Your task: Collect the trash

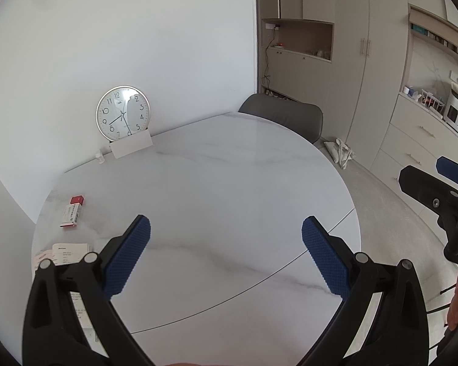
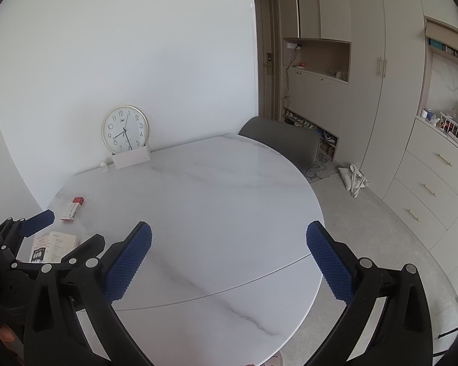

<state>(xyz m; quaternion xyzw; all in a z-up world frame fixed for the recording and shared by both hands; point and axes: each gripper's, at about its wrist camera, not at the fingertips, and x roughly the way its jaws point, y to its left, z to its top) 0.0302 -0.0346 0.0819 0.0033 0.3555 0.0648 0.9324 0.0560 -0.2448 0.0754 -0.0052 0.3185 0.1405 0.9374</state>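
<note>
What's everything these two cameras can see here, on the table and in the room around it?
table: one, white marble, round, centre
clock: one, white face, gold rim, leaning on the wall at the table's back
white card: one, propped before the clock
small box: one, red and white, table's left side
printed leaflets: a few, white, left edge near the box
chair: one, grey, behind the table
cabinets: beige, right wall
bag: one, pale, on the floor
left gripper: black, blue pads, open
right gripper: the same, open

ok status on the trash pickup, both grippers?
Left gripper open, empty. Right gripper open, empty. Red-and-white box and paper leaflets untouched on table, left side. Nothing blocking.
</note>
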